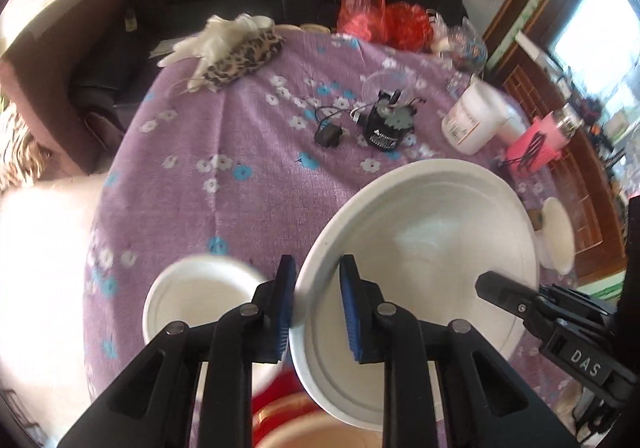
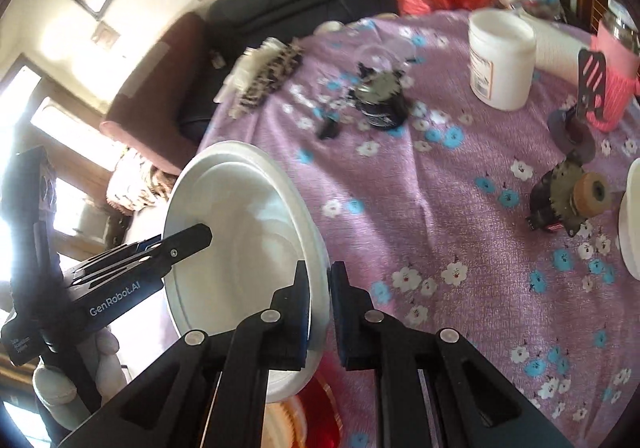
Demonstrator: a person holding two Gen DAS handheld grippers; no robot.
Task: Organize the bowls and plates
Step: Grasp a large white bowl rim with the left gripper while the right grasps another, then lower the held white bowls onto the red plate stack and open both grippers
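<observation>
Both claws, left claw (image 1: 316, 308) and right claw (image 2: 318, 312), pinch opposite rims of one white plate (image 1: 432, 248), tilted above the surface's (image 1: 248, 136) near edge beside a bowl (image 1: 196, 300); mid-carry, next likely needs level lowering onto a stack.

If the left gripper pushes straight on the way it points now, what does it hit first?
The left gripper is already shut on the rim of the white plate, so the plate goes with it. Beyond that, the line seems to meet bare purple tablecloth, short of the black gadget; depth is unclear.
</observation>
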